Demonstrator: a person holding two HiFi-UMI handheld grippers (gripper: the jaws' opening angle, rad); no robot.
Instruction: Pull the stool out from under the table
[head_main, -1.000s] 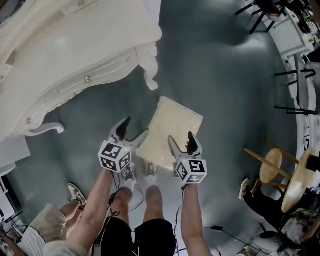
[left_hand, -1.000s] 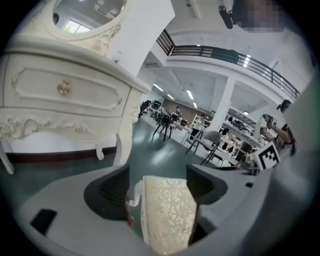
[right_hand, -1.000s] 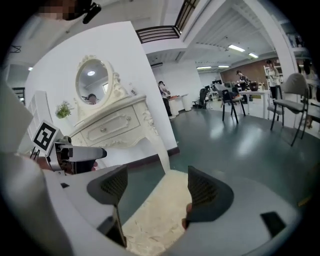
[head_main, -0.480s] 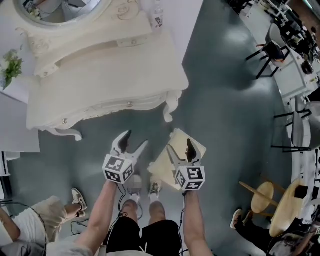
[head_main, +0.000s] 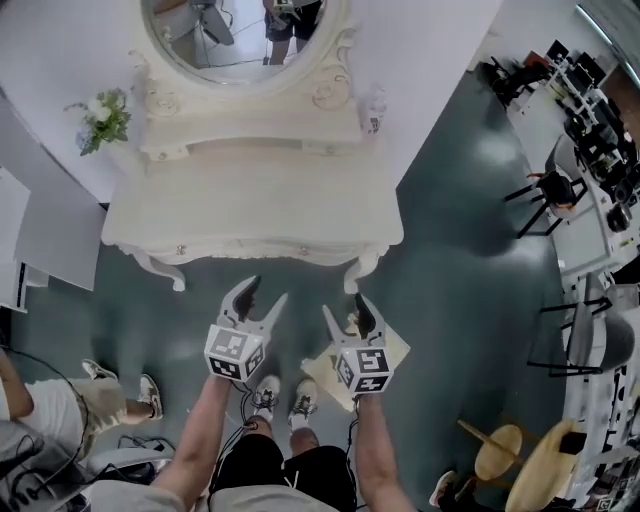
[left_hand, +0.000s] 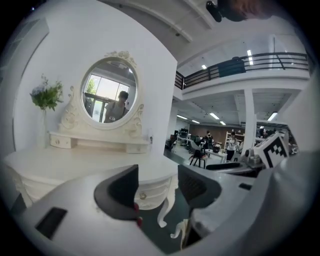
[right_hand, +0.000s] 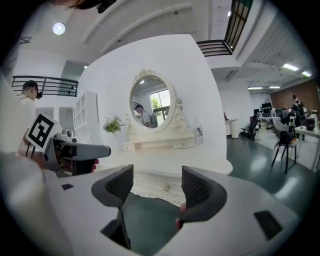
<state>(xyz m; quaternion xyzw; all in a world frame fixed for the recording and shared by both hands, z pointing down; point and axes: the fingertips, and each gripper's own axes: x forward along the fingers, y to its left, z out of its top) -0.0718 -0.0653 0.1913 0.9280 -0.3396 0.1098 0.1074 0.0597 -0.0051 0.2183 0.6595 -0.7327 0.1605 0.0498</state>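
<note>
Tongs (head_main: 265, 291) (head_main: 345, 304) closing, empty — stool (head_main: 393, 347) clear of table (head_main: 250, 215) edge.

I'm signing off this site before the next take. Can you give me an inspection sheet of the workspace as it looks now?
Surface: glossy dark teal floor.
Job's things: the cream square cushioned stool stands out from under the white ornate dressing table, near its leg at the view's right.
Clutter: a green-and-white flower bunch and a small clear bottle on the table's back shelf.
Grippers: the left hand-held gripper and right hand-held gripper are open with nothing between the jaws, which have just been closing partway.
Cables: thin black leads by the person's legs.
Surroundings: oval mirror, black chairs, round wooden stools, a seated person.
</note>
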